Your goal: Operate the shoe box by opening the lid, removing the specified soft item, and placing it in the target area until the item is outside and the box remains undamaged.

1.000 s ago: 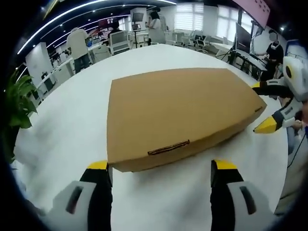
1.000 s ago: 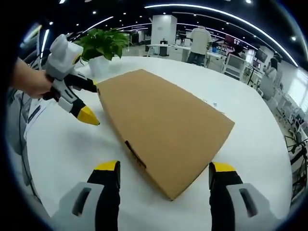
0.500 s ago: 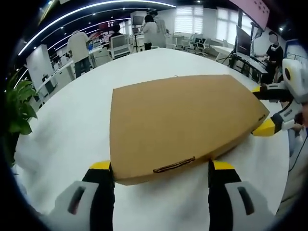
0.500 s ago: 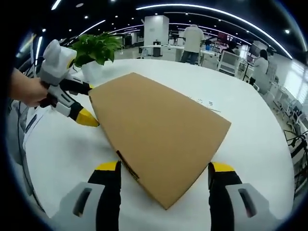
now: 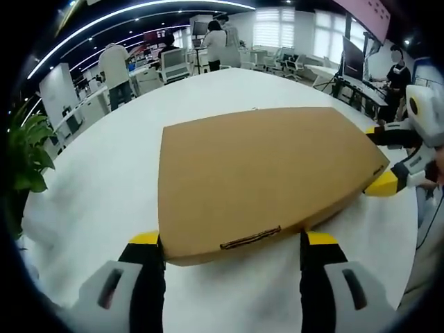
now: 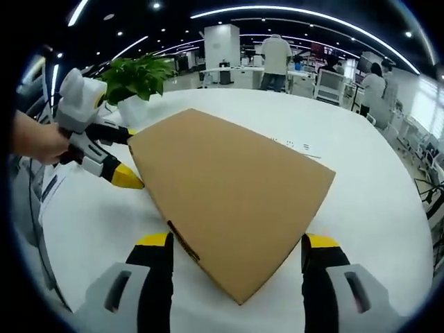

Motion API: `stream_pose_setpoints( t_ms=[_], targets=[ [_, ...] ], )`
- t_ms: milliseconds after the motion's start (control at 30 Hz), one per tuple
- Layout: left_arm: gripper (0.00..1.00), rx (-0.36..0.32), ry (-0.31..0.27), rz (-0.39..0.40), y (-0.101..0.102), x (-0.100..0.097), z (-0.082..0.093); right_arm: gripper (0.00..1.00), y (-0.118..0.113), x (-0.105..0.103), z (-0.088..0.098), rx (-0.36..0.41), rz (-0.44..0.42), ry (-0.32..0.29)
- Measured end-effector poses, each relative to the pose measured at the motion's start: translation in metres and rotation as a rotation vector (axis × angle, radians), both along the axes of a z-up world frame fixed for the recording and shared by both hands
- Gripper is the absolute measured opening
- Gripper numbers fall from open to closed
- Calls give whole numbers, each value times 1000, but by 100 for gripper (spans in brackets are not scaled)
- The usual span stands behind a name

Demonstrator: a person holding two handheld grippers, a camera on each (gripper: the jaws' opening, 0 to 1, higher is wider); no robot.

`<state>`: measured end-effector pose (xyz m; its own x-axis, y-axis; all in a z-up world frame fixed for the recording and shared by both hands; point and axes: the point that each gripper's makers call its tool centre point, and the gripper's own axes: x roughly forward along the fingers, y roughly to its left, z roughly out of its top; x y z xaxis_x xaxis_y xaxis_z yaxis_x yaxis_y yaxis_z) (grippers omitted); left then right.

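Shoe box (image 5: 267, 170) (image 6: 225, 191): plain brown cardboard, wide and flat. Lid shut, lying flush and level. Dark slot-like tab mark on one side wall near the top edge. Resting flat on white round desk (image 5: 111, 173) (image 6: 374, 194), one corner toward the right gripper view.

Bright, even light pours from ceiling strips (image 6: 291, 12) above me. My shoe box (image 5: 260, 173) casts only a soft shadow on the glare-free white table (image 5: 104, 180). Centre's sharp; fisheye bends and smears the edges.
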<state>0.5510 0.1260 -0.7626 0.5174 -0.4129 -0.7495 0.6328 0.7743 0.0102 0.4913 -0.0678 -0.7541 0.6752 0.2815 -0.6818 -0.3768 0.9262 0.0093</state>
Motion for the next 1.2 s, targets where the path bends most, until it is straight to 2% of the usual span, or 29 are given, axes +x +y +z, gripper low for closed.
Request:
stream_pose_setpoints(
  t_ms=[733,900,1200],
  targets=[
    [79,15,17,71,0,-11,-1,73,-4,1,0,-2,53,1],
    [79,15,17,86,0,-14,-1,72,-5,-1,-1,-37,83,9],
    [78,6,20,119,0,-21,0,69,-6,-3,0,-18,86,16]
  ],
)
